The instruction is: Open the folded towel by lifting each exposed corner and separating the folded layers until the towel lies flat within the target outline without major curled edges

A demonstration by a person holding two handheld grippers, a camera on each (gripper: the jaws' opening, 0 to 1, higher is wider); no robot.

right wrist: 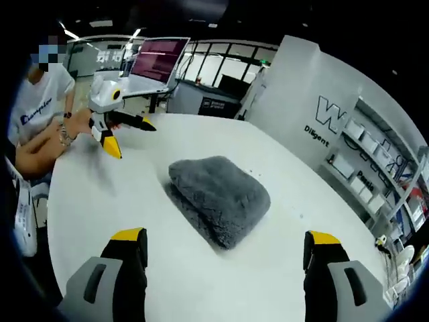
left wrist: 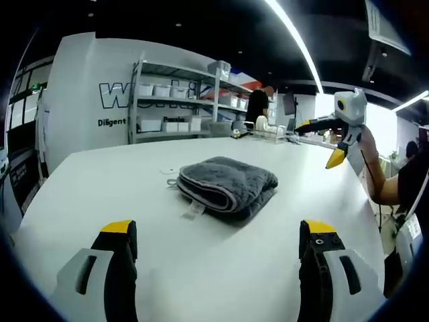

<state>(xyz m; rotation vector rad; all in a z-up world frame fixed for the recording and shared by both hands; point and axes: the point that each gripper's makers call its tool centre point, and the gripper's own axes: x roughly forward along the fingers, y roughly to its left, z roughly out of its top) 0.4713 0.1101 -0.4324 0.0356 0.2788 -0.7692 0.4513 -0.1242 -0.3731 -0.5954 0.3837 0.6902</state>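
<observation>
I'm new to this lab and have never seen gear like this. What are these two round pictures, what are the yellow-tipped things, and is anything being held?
A person holds a two-jaw gripper in each hand, and a fisheye camera rides on each. The left gripper view looks along the left gripper; its yellow-tipped jaws rise from the bottom, spread wide and empty. The right gripper view does the same for the right gripper, also open and empty. Each gripper also appears off to the side in the other's view, held by a hand. Between them, on the white table, lies a folded grey towel, with a small label at one edge. Nothing touches it yet. Behind are shelves with bins, and a laptop.
</observation>
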